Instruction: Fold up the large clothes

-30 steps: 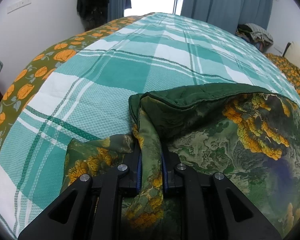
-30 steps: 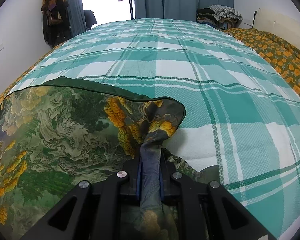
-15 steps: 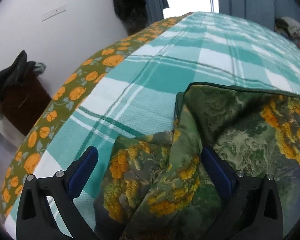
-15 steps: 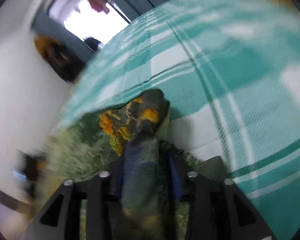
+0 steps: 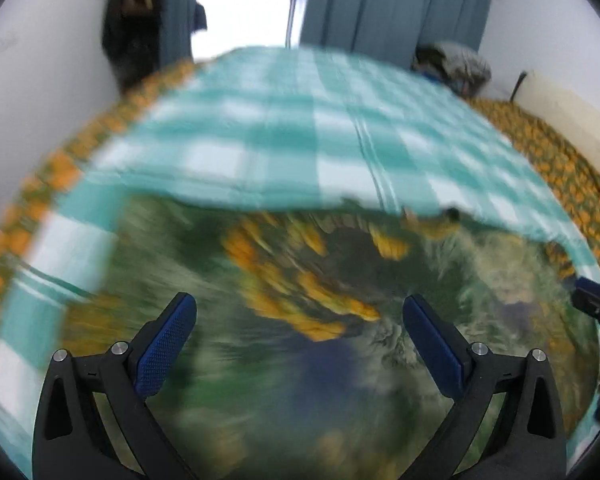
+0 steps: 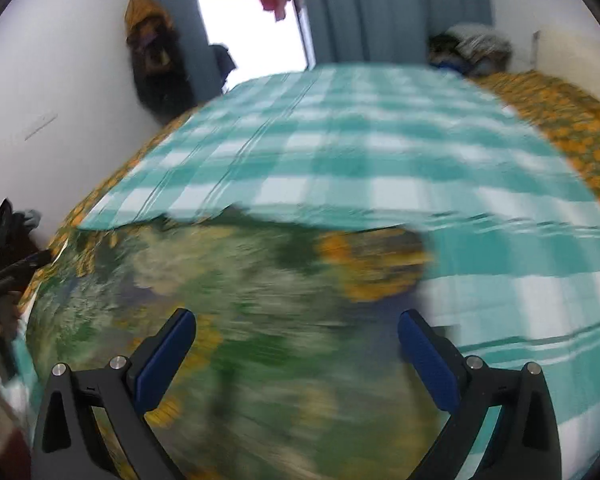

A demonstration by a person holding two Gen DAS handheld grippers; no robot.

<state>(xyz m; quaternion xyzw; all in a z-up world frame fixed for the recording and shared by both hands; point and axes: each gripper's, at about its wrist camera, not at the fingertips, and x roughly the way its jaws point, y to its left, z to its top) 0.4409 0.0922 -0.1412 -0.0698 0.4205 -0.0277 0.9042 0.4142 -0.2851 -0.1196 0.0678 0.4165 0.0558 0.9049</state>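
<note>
A large green garment with orange flower print [image 5: 300, 280] lies spread on the teal and white checked bedspread [image 5: 284, 132]. It also shows in the right wrist view [image 6: 228, 280]. Both views are motion-blurred. My left gripper [image 5: 300, 320] is open and empty above the garment. My right gripper [image 6: 296, 332] is open and empty above the garment's right part. The right gripper shows at the right edge of the left wrist view [image 5: 596, 304], and the left gripper at the left edge of the right wrist view [image 6: 16, 268].
An orange-flowered sheet [image 6: 572, 120] borders the bedspread on both sides. Blue curtains [image 6: 380, 8] and a bright doorway stand at the far end. Clothes hang on the left wall [image 6: 152, 56]. A pile of clothes [image 6: 472, 48] lies at the far right.
Both grippers have opened and let go of the garment's folded edge. Both have drawn back and up, and the garment now lies flat on the bed.
</note>
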